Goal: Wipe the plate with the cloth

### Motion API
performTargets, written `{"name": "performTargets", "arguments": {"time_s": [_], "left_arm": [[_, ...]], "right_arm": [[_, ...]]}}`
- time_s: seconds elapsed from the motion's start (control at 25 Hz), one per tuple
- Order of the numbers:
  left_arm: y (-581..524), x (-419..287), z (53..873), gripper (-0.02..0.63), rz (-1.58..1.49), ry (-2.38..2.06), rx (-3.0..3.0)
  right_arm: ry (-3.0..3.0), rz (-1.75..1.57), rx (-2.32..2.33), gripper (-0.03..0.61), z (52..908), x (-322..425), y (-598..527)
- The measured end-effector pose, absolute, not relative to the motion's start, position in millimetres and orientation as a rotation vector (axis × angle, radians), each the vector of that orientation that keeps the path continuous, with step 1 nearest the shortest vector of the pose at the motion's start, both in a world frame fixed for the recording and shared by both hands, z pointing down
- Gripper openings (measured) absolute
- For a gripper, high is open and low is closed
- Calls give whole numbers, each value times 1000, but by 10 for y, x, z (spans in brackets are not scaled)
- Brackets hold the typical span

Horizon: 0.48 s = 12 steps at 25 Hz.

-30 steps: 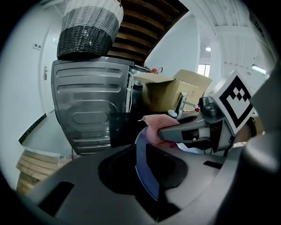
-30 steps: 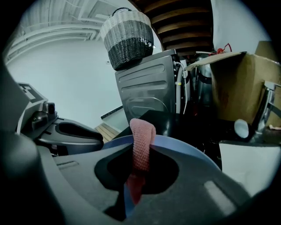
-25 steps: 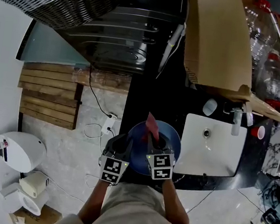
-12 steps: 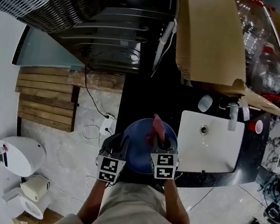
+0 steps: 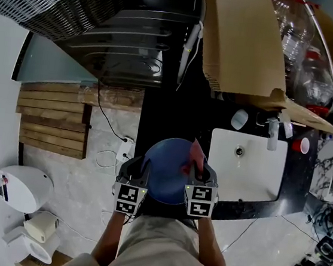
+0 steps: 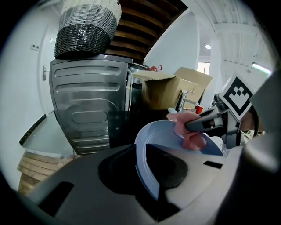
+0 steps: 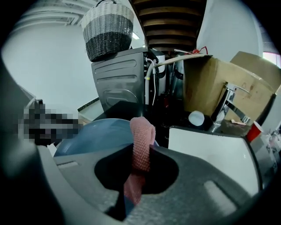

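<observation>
Beside the white sink (image 5: 251,176), the left gripper (image 5: 140,167) pinches the round blue plate (image 5: 165,168) by its rim. The right gripper (image 5: 202,173) clamps a pink knitted cloth (image 7: 140,140), a strip lying lengthwise along its jaws.

Home utility or laundry corner, probably, white sink (image 5: 257,178) with tap (image 7: 223,105), steel appliance (image 6: 88,105), wicker basket (image 7: 107,31), cardboard box (image 5: 244,42)

Now cloth (image 5: 196,154) further right on plate (image 5: 165,168) (right tool (image 5: 200,171) moved along).
</observation>
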State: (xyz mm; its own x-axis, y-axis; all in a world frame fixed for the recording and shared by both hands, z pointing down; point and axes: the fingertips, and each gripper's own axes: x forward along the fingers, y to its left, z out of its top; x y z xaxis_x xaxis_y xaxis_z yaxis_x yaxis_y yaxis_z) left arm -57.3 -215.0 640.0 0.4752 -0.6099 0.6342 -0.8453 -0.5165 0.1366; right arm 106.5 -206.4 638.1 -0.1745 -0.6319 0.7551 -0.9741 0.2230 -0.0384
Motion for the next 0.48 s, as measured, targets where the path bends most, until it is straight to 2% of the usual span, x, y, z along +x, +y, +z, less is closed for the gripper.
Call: {"name": "performTargets", "arguments": {"time_s": [0.48], "left_arm": [[-2058, -671, 6334, 69, 675, -1251, 2283]], "right_arm": [[-1889, 668, 1579, 26, 6027, 1273, -1951]]}}
